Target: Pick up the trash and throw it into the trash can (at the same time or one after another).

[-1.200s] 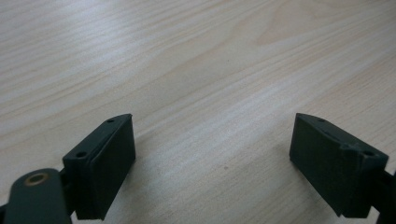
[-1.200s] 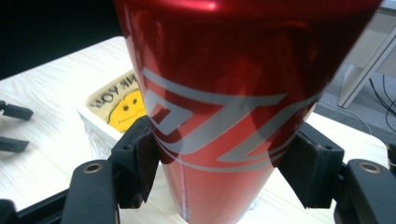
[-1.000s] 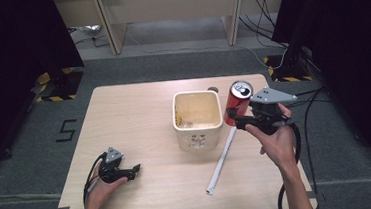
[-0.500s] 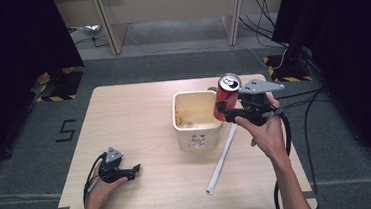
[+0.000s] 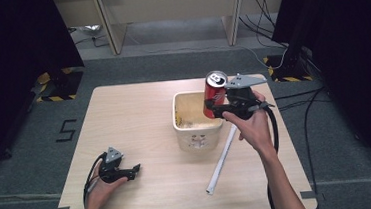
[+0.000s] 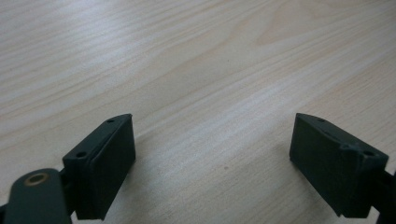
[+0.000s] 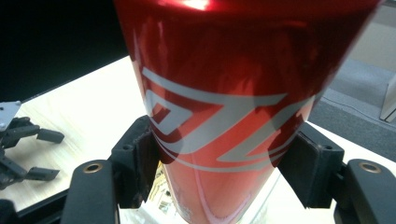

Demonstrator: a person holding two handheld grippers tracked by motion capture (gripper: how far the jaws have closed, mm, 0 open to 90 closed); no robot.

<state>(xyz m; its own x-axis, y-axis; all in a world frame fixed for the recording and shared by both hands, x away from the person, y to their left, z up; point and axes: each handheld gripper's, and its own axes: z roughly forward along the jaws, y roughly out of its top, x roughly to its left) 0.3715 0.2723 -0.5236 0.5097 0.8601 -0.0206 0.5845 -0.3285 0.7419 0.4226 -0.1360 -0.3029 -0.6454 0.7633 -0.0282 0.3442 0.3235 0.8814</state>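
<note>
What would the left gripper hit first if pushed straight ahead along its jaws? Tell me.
Bare table, most likely. The left gripper has its jaws wide open and angled low over the wood, nothing between or ahead of them. In the high view it points right, short of the white tube.

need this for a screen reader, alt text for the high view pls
The right gripper holds a red can above the right rim of a cream bin on a wooden table. The left gripper rests open near the front left edge.
</note>
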